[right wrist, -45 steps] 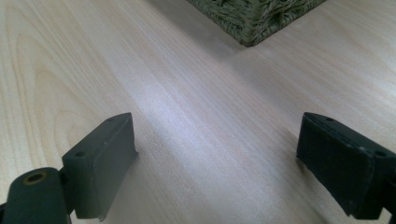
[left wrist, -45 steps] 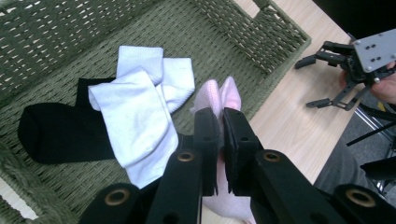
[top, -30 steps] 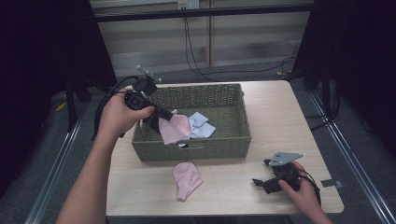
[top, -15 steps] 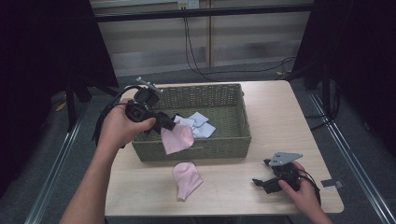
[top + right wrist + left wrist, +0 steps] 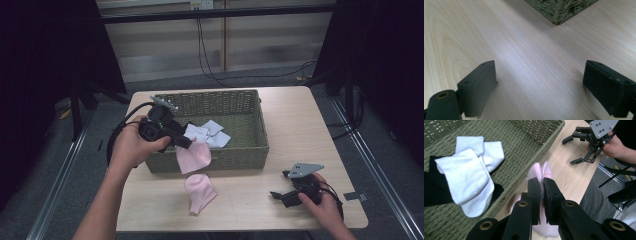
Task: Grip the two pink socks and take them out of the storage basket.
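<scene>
My left gripper [image 5: 186,143] is shut on a pink sock [image 5: 194,156] that hangs over the front wall of the green wicker basket [image 5: 240,156]. In the left gripper view the pink sock [image 5: 541,171] is pinched between the black jaws of that gripper [image 5: 542,185]. A second pink sock [image 5: 199,192] lies on the table just in front of the basket. White socks [image 5: 207,134] and a black one lie inside the basket; the white socks [image 5: 474,170] show large in the left gripper view. My right gripper [image 5: 278,195] rests open on the table at the front right, nothing between its jaws [image 5: 539,85].
The wooden table [image 5: 300,125] has bare room to the right of the basket and along the front edge. A basket corner [image 5: 560,10] lies ahead of the right gripper. Black cables trail from both grippers. Dark stands and floor rails flank the table.
My left gripper has carried the pink sock from inside the basket toward the front, down over the front wall. The right gripper has stayed put.
</scene>
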### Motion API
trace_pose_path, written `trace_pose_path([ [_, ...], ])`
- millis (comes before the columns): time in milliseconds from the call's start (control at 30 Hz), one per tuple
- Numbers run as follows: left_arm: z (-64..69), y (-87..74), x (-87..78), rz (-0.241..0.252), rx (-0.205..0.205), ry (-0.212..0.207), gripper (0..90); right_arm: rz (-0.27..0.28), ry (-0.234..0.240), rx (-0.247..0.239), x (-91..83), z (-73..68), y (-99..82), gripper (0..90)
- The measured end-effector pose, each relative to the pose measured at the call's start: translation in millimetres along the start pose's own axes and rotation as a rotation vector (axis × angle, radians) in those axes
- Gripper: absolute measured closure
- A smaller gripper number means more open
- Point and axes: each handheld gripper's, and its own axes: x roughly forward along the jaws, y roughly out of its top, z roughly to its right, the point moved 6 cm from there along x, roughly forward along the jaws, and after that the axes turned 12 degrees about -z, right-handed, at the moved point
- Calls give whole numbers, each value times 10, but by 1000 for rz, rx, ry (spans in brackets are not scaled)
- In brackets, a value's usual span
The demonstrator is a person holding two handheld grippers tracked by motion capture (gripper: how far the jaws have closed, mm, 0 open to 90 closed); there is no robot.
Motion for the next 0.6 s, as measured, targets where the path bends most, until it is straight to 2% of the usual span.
trace_pose_path([
  [367, -38, -141, 227, 19, -24, -25, 840, 1, -1, -2, 0, 1, 1, 110],
  [400, -30, -148, 251, 26, -35, -28, 839, 0, -1, -2, 0, 1, 0, 110],
  [433, -36, -158, 271, 24, -25, -26, 839, 1, -1, -2, 0, 1, 1, 110],
  [600, -43, -202, 362, 16, -22, -27, 837, 1, -1, -2, 0, 1, 1, 110],
])
